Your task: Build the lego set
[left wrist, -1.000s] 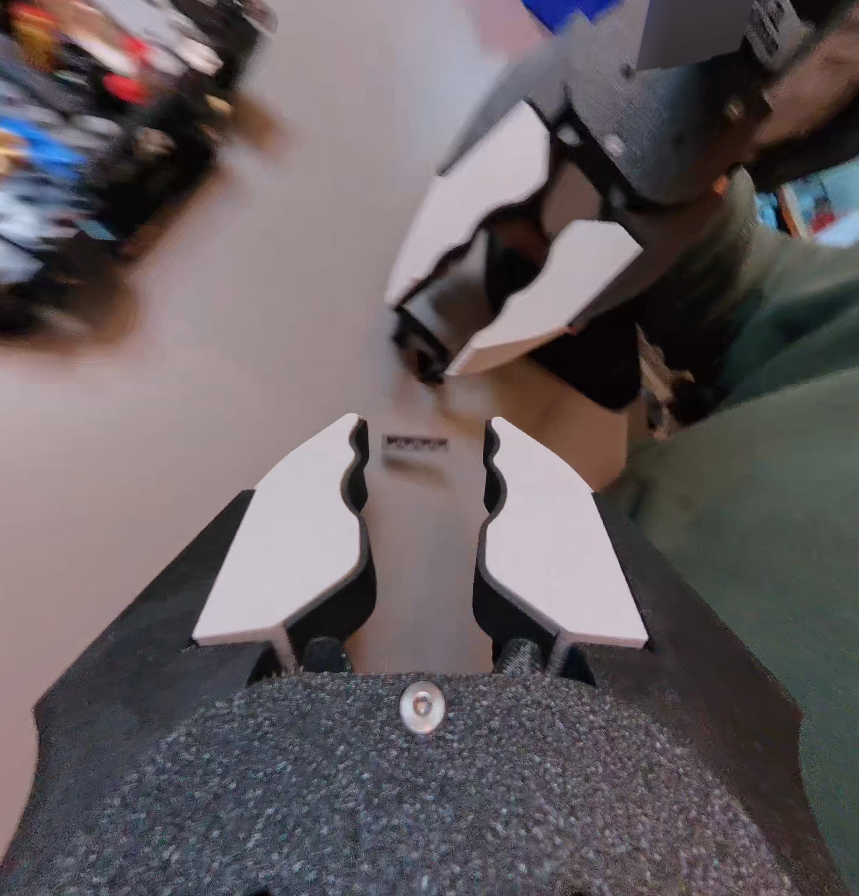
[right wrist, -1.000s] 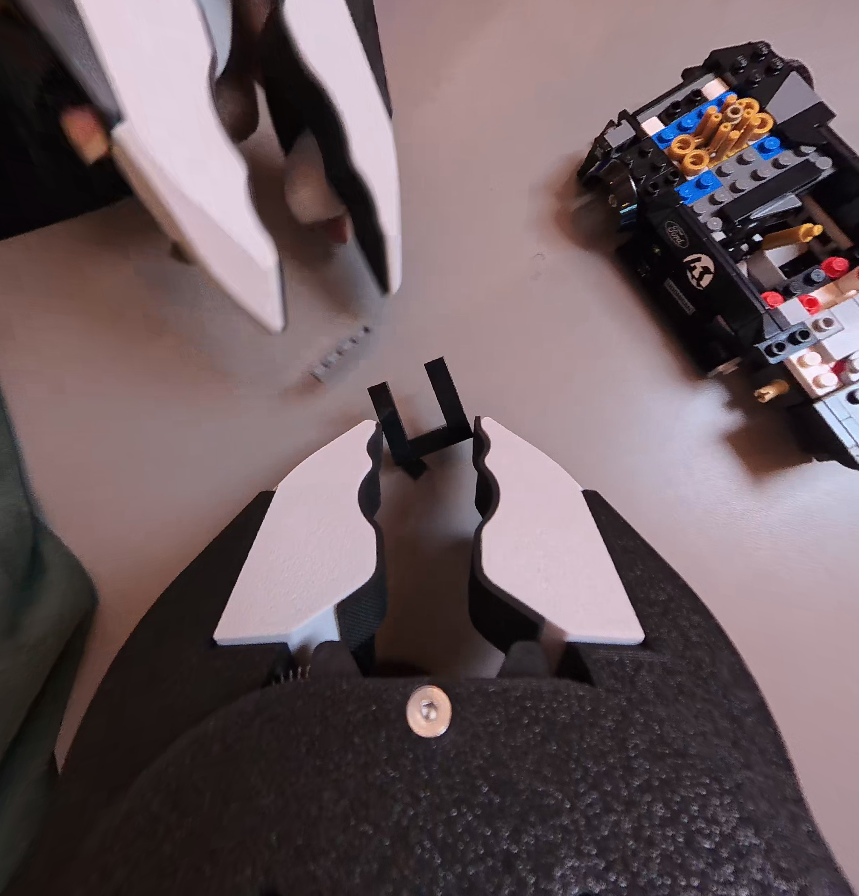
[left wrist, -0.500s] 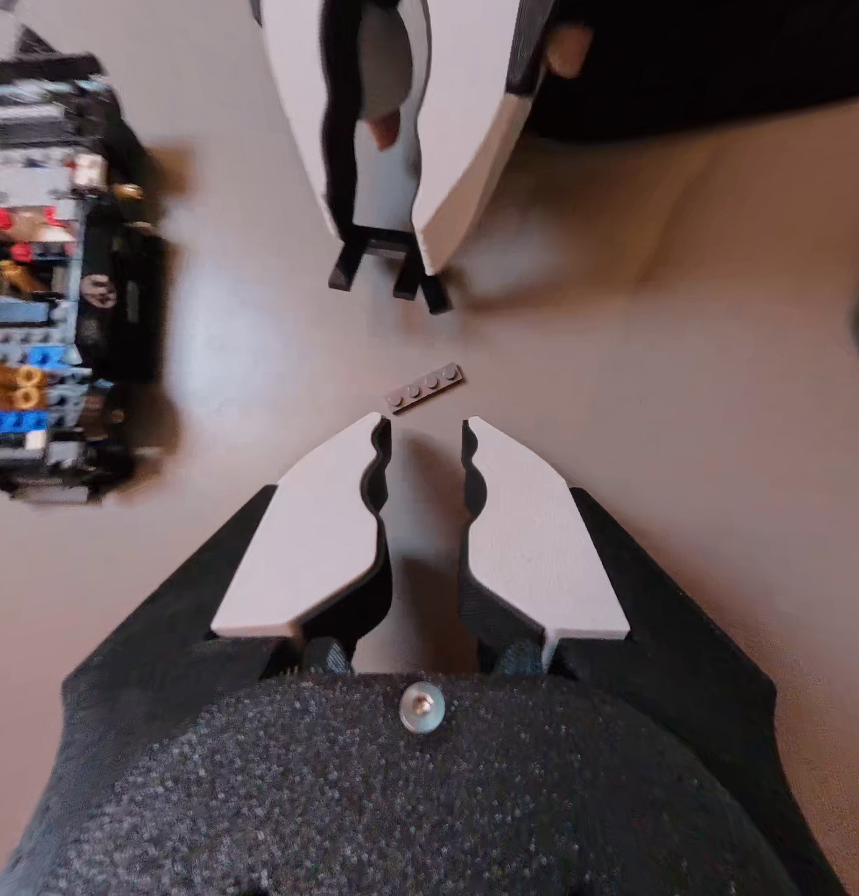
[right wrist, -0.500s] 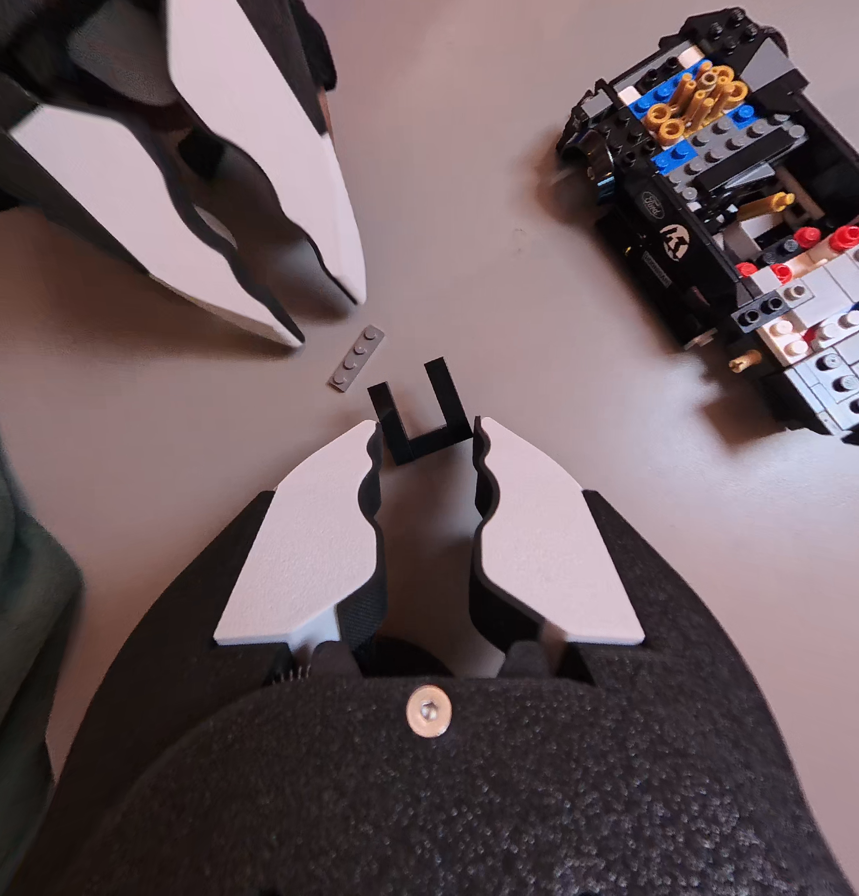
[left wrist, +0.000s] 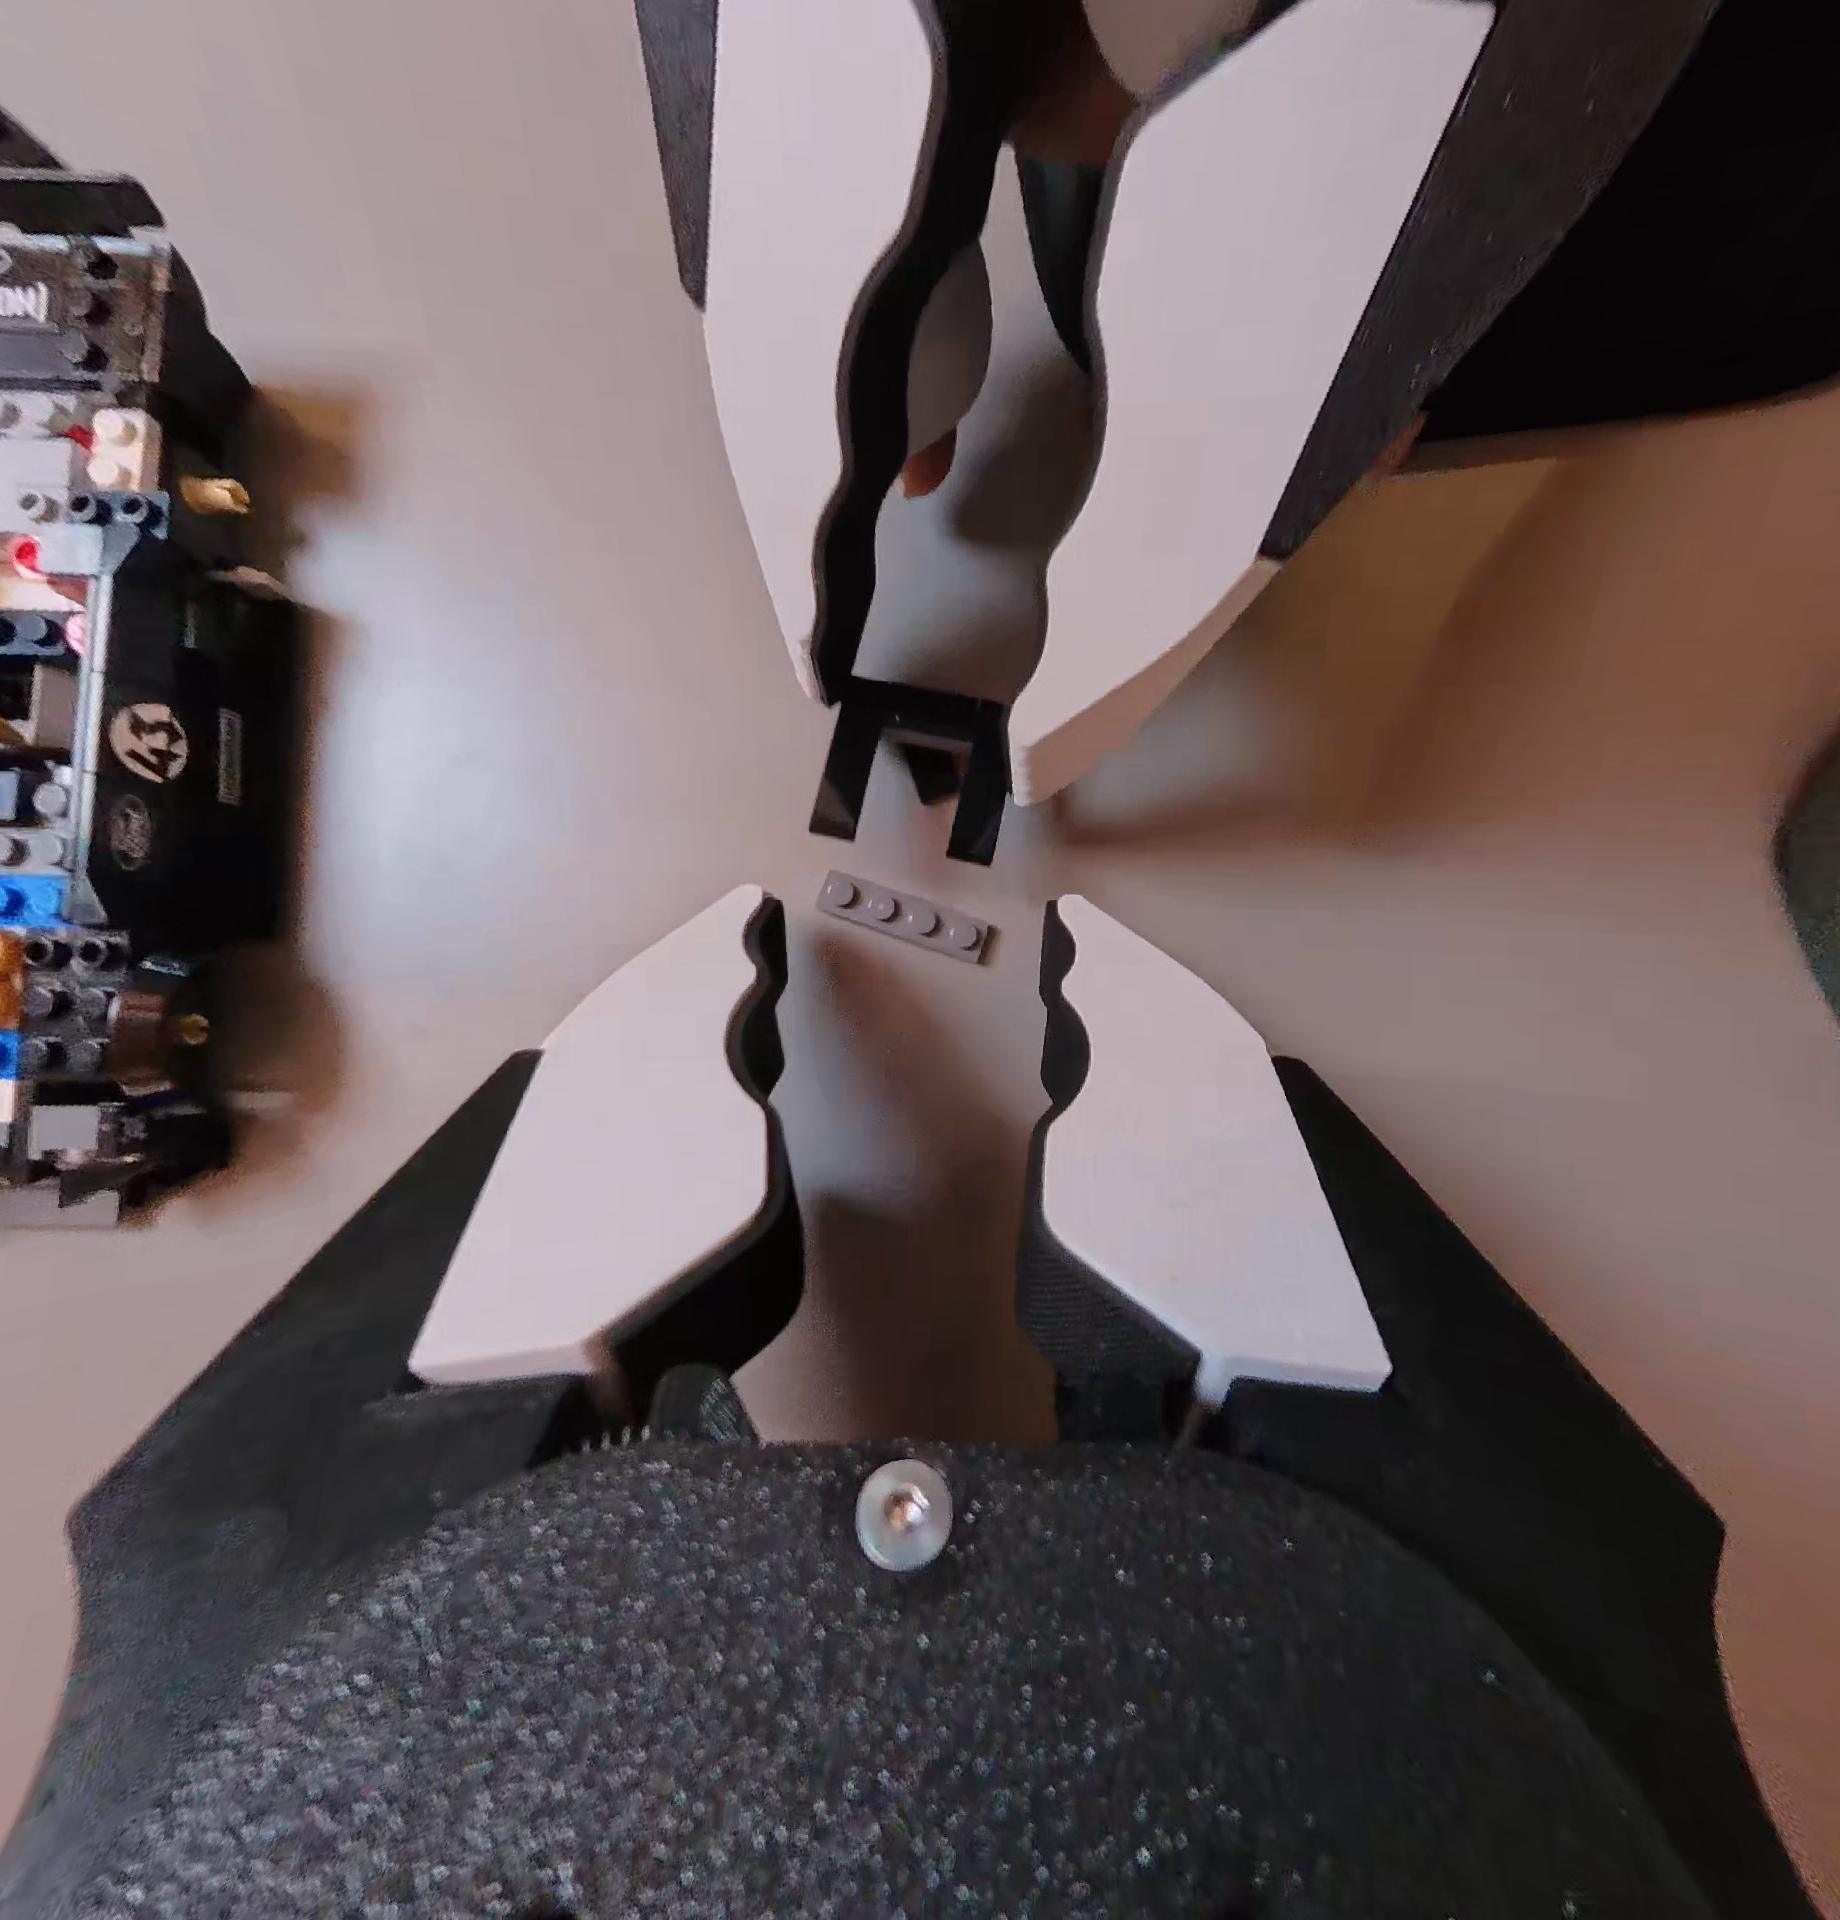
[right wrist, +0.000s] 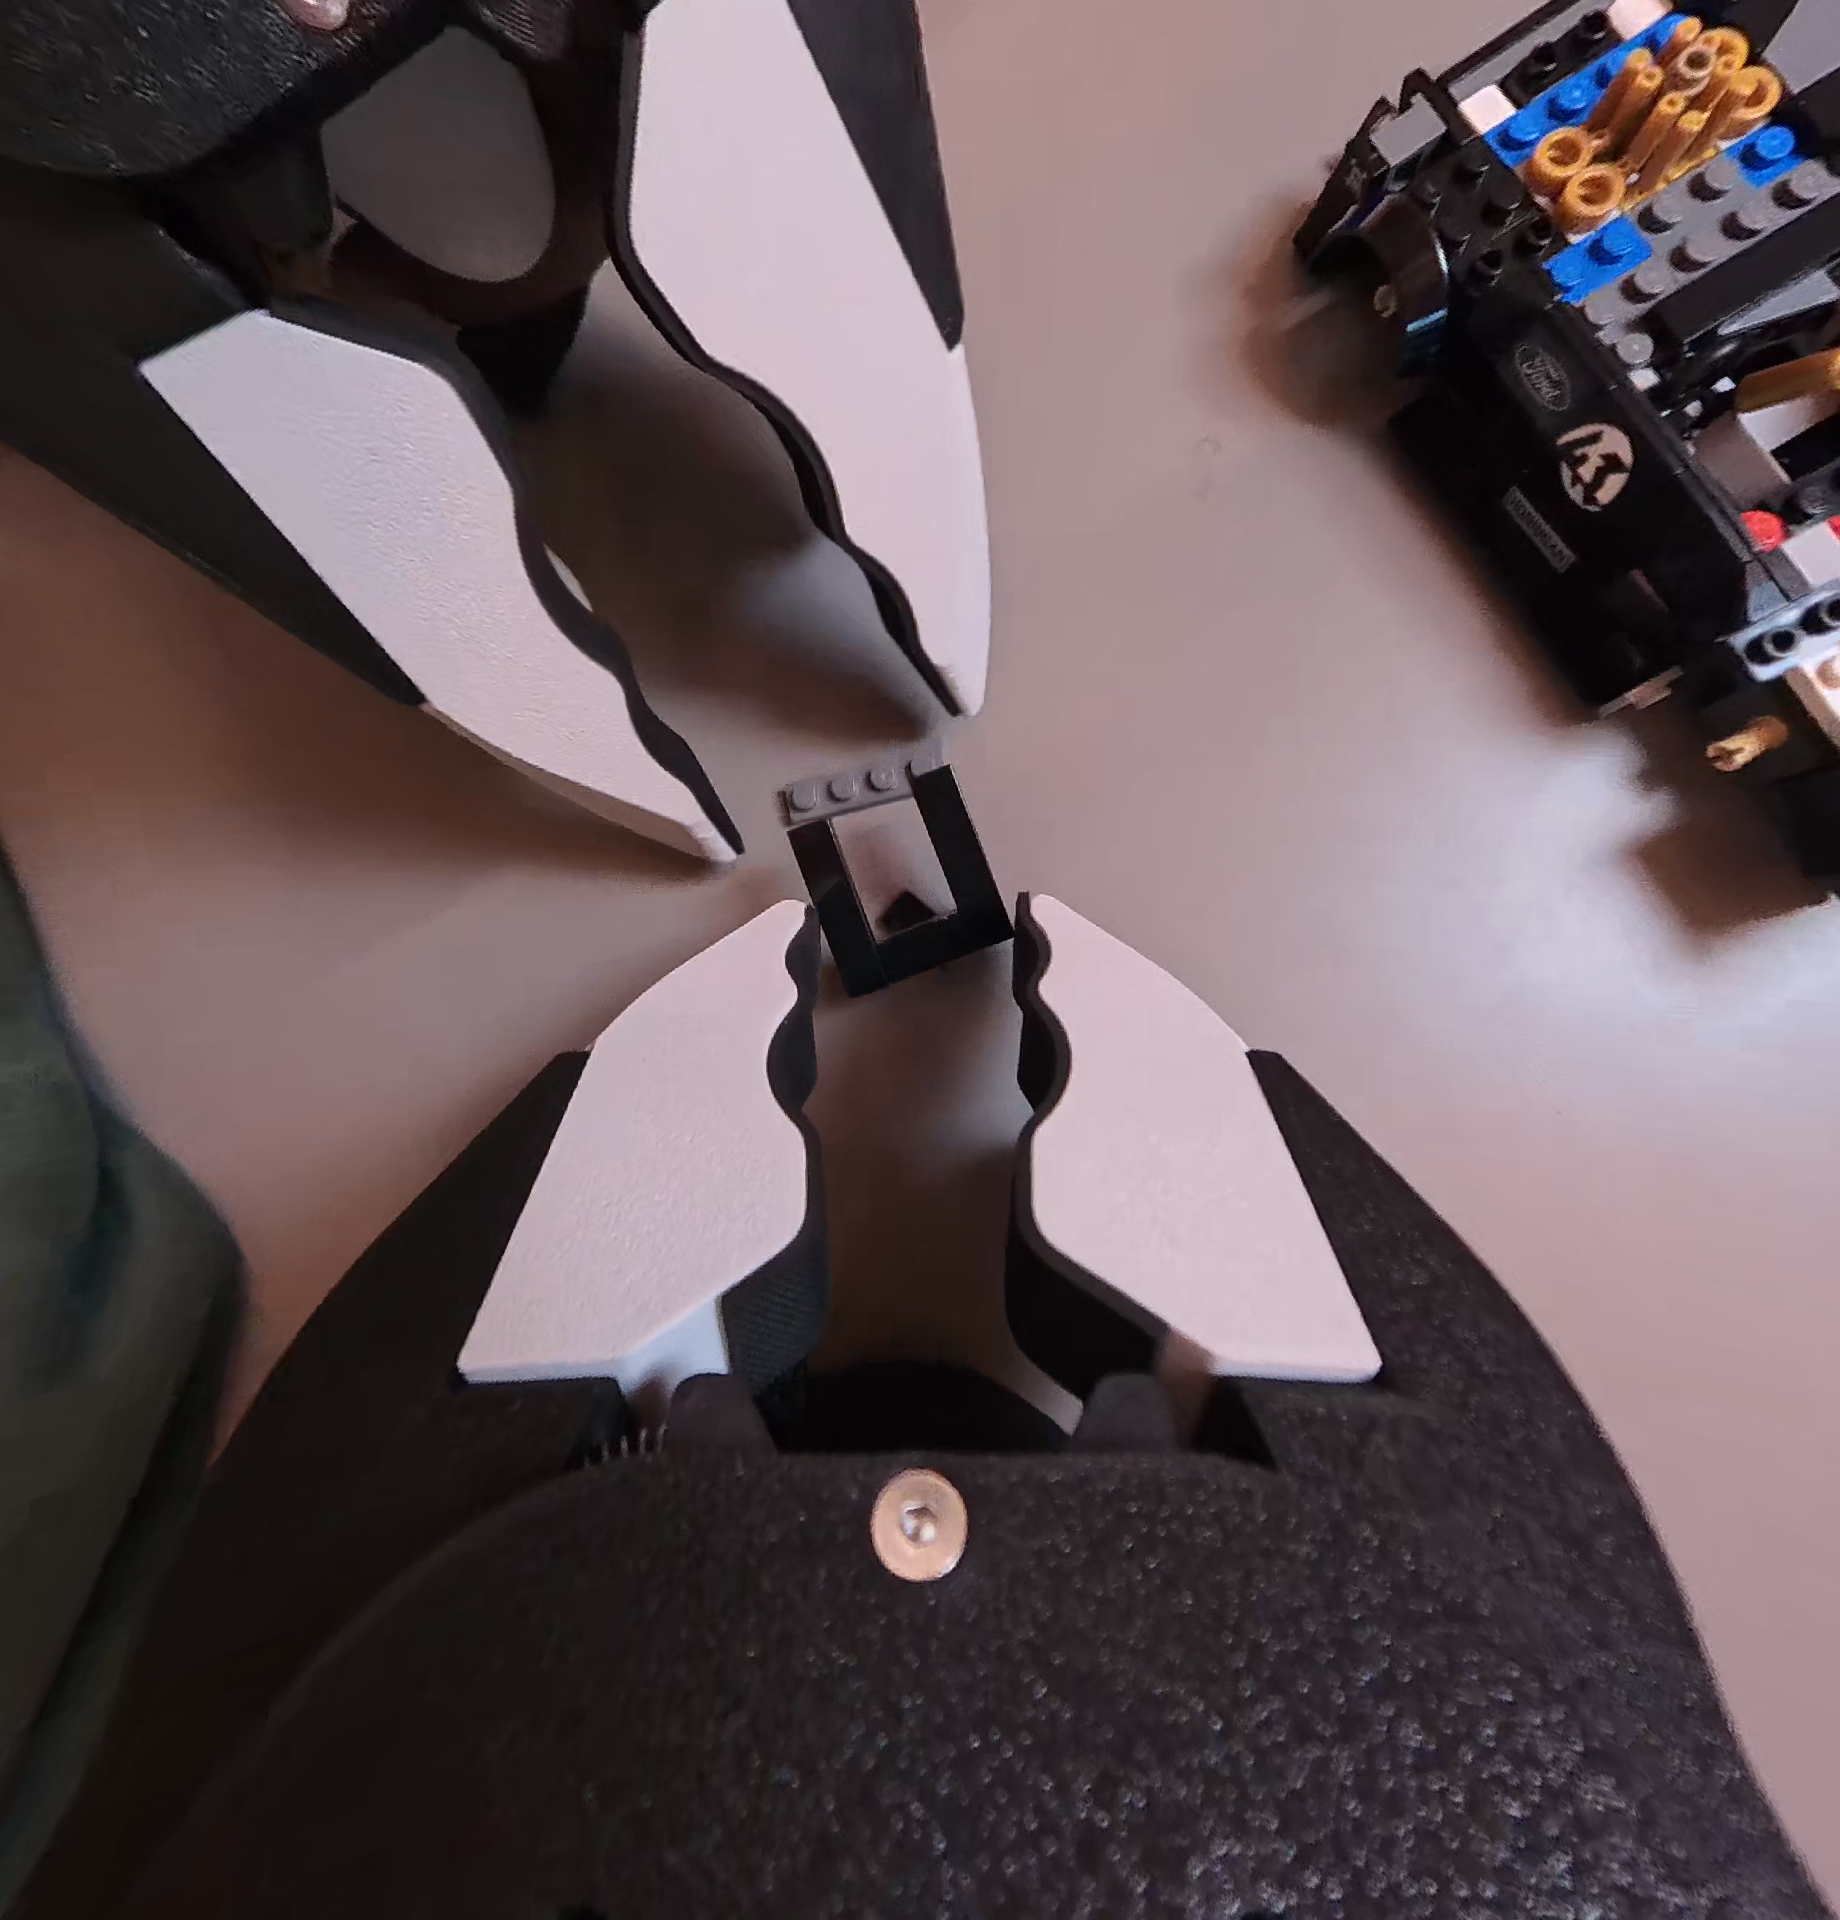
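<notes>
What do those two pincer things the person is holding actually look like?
They match. Each of the left gripper and right gripper has two flat white fingers with wavy black inner edges, tapering to points, on a speckled black body with one silver screw. No cables show.

Grey studded plate (left wrist: pixel 905 918), black U-shaped piece (right wrist: pixel 900 883) (glossy), white-faced claws, beige table (left wrist: pixel 542 312).

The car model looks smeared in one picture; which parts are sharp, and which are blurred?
Left wrist view: car model smeared by blur at the edge, grey plate crisp. Right wrist view: car model clearer, slightly soft; black U-piece sharp; edges bend from the wide lens.
</notes>
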`<state>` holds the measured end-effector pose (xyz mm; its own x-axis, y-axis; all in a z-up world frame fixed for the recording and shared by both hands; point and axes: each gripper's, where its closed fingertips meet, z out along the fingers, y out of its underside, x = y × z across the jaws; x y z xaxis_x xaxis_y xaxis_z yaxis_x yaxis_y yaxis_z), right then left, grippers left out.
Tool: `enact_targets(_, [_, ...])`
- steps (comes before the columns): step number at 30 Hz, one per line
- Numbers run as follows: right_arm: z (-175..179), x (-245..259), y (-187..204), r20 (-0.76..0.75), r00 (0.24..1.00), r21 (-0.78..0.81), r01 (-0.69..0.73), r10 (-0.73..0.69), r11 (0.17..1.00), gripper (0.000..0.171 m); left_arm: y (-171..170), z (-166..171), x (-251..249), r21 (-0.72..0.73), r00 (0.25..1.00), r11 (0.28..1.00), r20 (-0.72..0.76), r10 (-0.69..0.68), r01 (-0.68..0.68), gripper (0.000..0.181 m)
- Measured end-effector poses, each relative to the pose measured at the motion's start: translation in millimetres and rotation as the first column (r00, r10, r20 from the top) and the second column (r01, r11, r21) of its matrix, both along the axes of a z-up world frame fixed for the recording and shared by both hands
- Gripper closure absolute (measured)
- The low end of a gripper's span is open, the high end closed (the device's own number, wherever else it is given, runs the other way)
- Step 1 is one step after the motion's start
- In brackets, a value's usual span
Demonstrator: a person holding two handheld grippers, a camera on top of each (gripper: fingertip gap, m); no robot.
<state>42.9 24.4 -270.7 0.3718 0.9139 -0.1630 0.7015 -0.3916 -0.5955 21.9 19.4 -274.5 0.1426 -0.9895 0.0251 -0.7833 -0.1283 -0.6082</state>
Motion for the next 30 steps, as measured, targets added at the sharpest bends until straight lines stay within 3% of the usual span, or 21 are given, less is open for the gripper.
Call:
enact_targets(6, [-6, -9, 0, 0.094, 0.993, -0.008, 0.070, -0.069, 0.998, 0.136, 1, 4, -3, -0.032, 0.995, 0.998, 0.078, -0.058, 0.060, 0.129])
enact_targets(15, [-7, -10, -3, 0.182, 0.977, -0.007, 0.112, -0.109, 0.994, 0.135, 0, 3, 2, 0.031, 0.982, 0.993, 0.148, -0.116, 0.112, 0.132])
enact_targets(30, [-8, -10, -6, 0.131, 0.986, -0.022, 0.107, -0.103, 0.994, 0.131, -4, -7, 5, 0.036, 0.976, 0.983, 0.115, -0.184, 0.180, 0.143])
